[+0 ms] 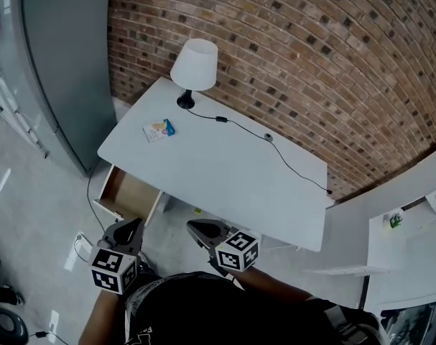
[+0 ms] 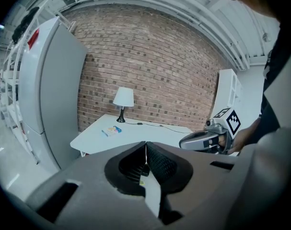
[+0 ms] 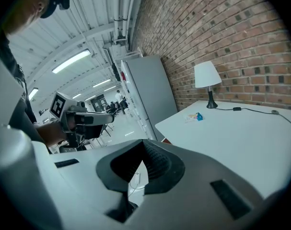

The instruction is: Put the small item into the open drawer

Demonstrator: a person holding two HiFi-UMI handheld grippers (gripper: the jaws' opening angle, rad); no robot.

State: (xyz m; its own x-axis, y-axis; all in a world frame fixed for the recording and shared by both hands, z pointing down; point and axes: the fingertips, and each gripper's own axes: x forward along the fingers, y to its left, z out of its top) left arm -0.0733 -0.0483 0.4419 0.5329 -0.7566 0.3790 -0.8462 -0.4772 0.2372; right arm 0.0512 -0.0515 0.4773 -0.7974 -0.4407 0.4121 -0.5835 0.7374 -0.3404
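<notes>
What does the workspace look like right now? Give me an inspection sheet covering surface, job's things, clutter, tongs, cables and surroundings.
Surface: white desk, mostly bare.
Job's things: small packet lying flat on the desk near the lamp; drawer open under the desk's near-left corner, nothing seen inside.
Clutter: white-shaded lamp at the desk's back corner.
Tongs: left tongs shut and empty; right tongs shut and empty; both short of the desk.
Cables: black cable runs from the lamp across the desk.
Surroundings: brick wall behind, grey cabinet left, white shelf unit right.
</notes>
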